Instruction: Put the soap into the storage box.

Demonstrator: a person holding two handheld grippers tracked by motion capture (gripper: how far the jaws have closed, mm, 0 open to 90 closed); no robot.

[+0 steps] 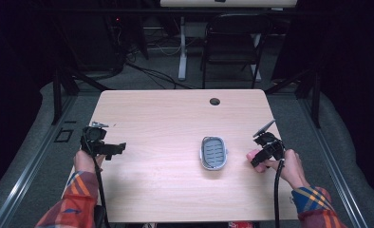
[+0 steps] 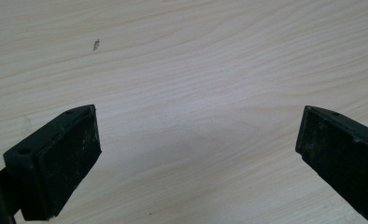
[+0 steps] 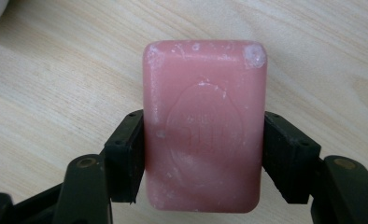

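2 grippers flank the soap dish (image 1: 214, 152) on the table (image 1: 166, 118). Left of the dish, the left gripper (image 1: 115, 148) has its jaws spread wide over bare wood, holding nothing. Right of the dish, the right gripper (image 1: 256, 160) clamps a pink soap bar (image 3: 204, 126) by its 2 long sides.

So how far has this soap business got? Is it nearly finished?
About halfway, by the look of it. Done: the right hand-held gripper has the pink soap bar clamped between its jaws. In hand: the bar is held near the table's right edge. Left: probably setting it into the empty soap dish mid-table. The left hand-held gripper is open, holding nothing.
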